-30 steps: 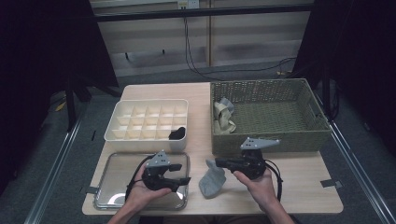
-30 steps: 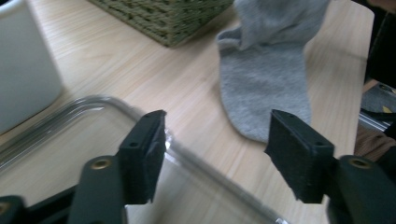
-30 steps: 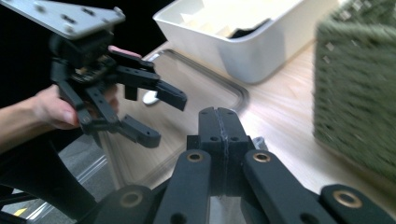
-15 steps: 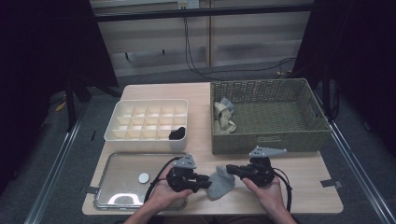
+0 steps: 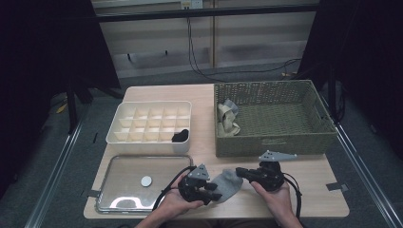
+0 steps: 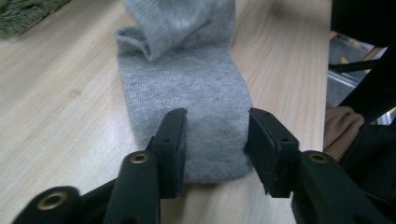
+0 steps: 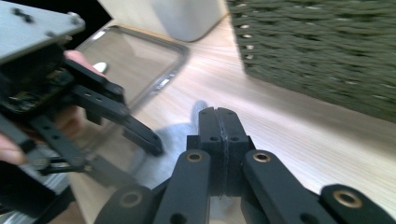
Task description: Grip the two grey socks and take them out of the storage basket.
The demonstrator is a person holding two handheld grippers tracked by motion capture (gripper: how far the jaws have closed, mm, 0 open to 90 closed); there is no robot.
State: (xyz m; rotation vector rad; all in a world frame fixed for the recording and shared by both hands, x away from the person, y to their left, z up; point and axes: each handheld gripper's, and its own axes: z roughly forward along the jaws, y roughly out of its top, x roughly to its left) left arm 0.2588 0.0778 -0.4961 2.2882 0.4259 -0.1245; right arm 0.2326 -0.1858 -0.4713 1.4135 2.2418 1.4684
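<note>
High view: left tool (image 5: 209, 190) reopened astride grey sock (image 5: 227, 183) vs earlier; right tool (image 5: 241, 173) pinches it.

No text, number or brand can be read. A pale label on the front wall of the wicker basket (image 5: 275, 141), beyond the right gripper (image 5: 241, 172), is too blurred to be read.

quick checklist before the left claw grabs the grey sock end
1. Grey sock end lies between the left claw pads: ok.
2. Left pads pressing the sock: not ok; the jaws have just been opening and stand astride it.
3. Right claw shut: ok; whether it pinches the sock's far end: cannot tell.
4. Sock flat: not ok, far end folded over.
5. White divider box has free cells: ok.
6. Wicker basket out of the way: ok.
</note>
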